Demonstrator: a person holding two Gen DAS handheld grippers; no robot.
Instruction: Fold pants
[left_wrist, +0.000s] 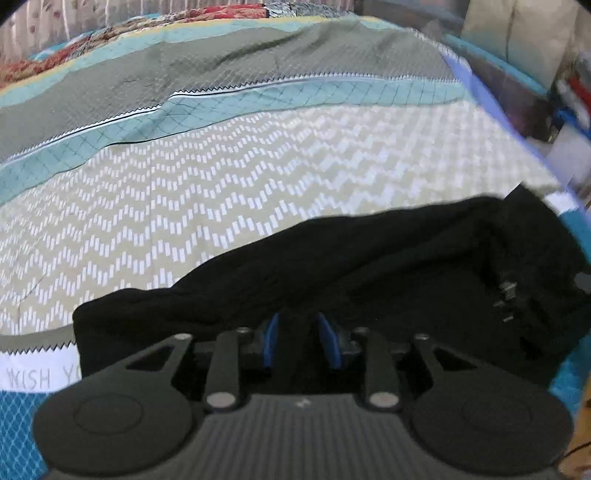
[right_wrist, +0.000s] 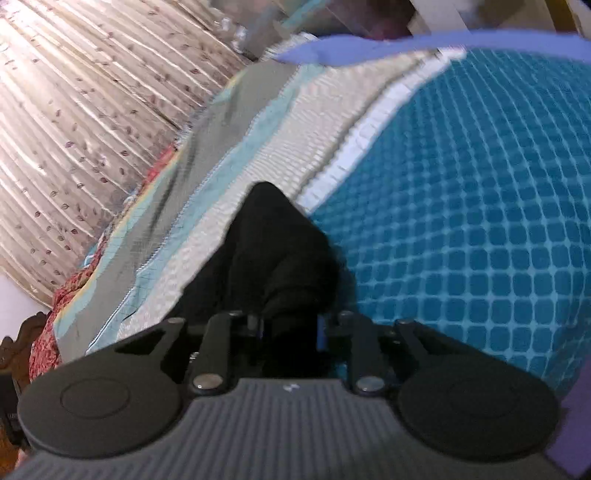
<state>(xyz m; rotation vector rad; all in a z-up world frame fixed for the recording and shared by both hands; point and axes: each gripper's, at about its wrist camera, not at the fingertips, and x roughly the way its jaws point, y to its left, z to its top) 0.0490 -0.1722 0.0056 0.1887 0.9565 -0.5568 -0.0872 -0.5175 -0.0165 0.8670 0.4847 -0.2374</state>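
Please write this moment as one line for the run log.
step: fold pants | left claw: shut on pants | right claw: shut on pants | surface: quilt

A: What does the left gripper (left_wrist: 303, 341) look like?
B: Matte black, ribbed grey deck, two round discs, silver rivets, blue finger pads (left_wrist: 272, 341).
A: And the right gripper (right_wrist: 290, 330)?
B: Identical build; its blue pads barely show.

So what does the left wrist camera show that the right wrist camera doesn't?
Only the left wrist view shows the printed "WISH" lettering on the bedspread and the left gripper, jaws closed on the black pants. Only the right wrist view shows the curtain and the right gripper holding a bunched fold. Both show the pants on the patterned bedspread.
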